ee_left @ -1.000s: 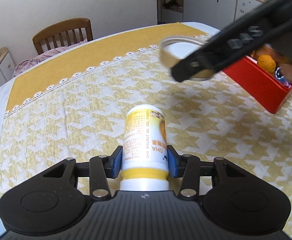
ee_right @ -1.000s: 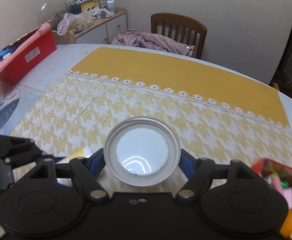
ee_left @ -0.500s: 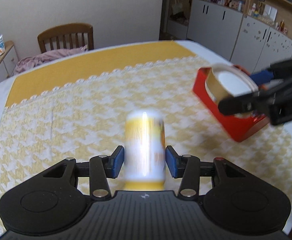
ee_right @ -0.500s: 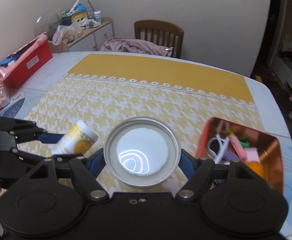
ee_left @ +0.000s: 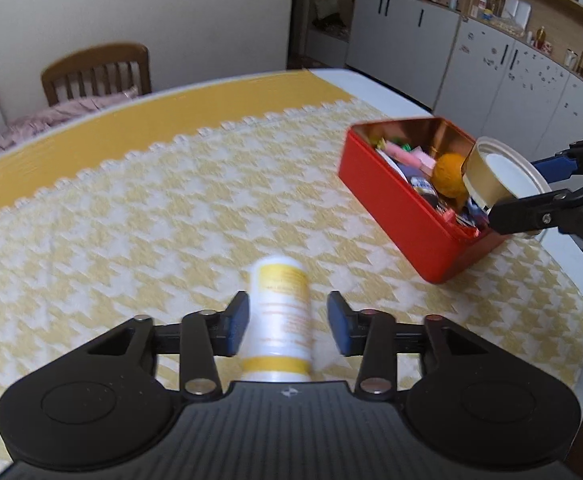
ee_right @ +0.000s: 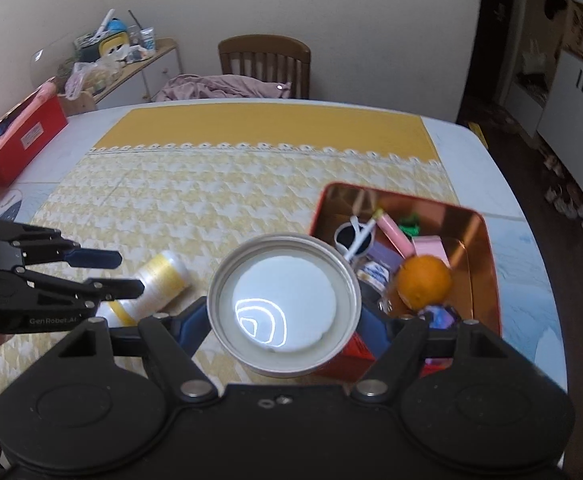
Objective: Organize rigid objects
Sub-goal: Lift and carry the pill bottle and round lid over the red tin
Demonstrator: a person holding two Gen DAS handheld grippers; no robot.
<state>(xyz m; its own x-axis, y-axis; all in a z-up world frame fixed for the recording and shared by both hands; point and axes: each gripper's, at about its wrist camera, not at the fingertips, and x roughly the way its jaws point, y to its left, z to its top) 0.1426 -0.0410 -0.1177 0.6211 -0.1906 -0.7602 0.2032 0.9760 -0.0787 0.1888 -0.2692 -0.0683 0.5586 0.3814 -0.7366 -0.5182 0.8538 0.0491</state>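
The right gripper [ee_right: 283, 316] grasps a round tin [ee_right: 283, 304] over the red box's [ee_left: 407, 216] near end, ready to lower it in. The left gripper's [ee_left: 287, 322] jaws are opening around a lying bottle [ee_left: 279, 320]; its right pad shows a gap.

Home dining room: table [ee_right: 471, 148], chair [ee_right: 265, 58], cupboards [ee_left: 407, 36].

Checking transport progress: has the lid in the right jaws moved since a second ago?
Yes. In the left wrist view the lid has gone from over the cloth to above the near end of the red tin.
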